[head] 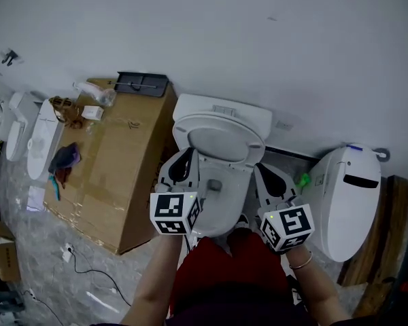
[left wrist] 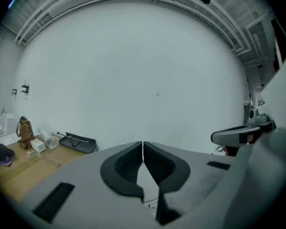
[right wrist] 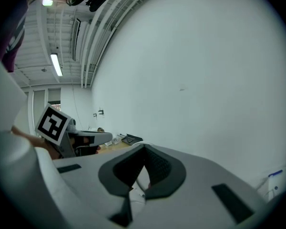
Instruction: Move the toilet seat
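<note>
Both tools closed tight, nothing between the jaws. Left tool (head: 188, 153) sits at the left side of the toilet bowl (head: 217, 185), right tool (head: 262, 168) at its right side. Toilet seat (head: 217, 140) is just beyond the tips, by the far wall, with a cardboard box (head: 122, 175) to its left

In the head view the front rim of the toilet (head: 221, 182) is hidden under the left gripper (head: 186, 152), the right gripper (head: 261, 168) and the person's red garment (head: 231, 270), and both forearms are cut off by the lower edge. The bits on the cardboard box (head: 129, 175) are too small to name. In both gripper views, each gripper's own grey body covers everything below its fingers.
</note>
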